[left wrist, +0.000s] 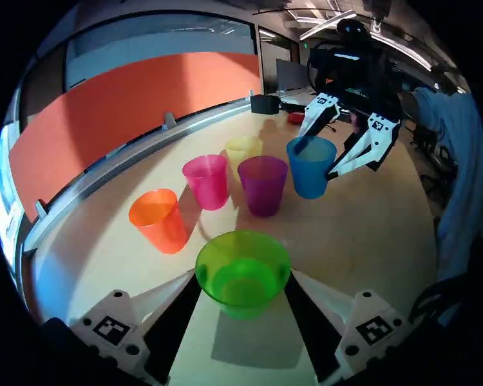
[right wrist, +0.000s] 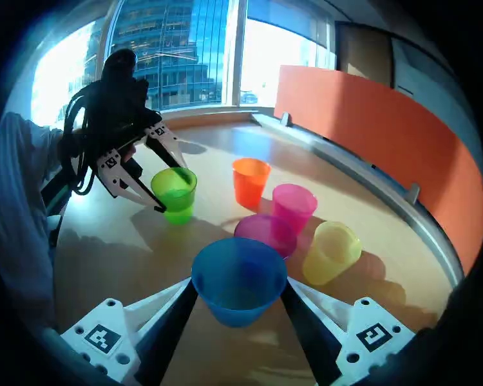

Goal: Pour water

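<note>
A green cup [left wrist: 243, 273] sits upright between the fingers of my left gripper [left wrist: 243, 278], which is shut on it. My right gripper [right wrist: 239, 283] is shut on a blue cup [right wrist: 239, 276], also upright. Each view shows the other pair farther off: the right gripper [left wrist: 315, 157] on the blue cup [left wrist: 311, 166], and the left gripper [right wrist: 172, 188] on the green cup [right wrist: 174, 194]. Between them on the wooden table [left wrist: 370, 231] stand an orange cup [left wrist: 159, 220], a pink cup [left wrist: 207, 181], a purple cup [left wrist: 263, 185] and a yellow cup [left wrist: 243, 150]. Whether any cup holds water I cannot tell.
An orange partition [left wrist: 125, 109] with a metal rail [left wrist: 113, 170] runs along one table edge. A black box [left wrist: 265, 103] and a small red thing [left wrist: 296, 118] lie at the far end. A person's blue sleeve [left wrist: 460, 167] is beside the right gripper. Large windows [right wrist: 177, 51] are behind.
</note>
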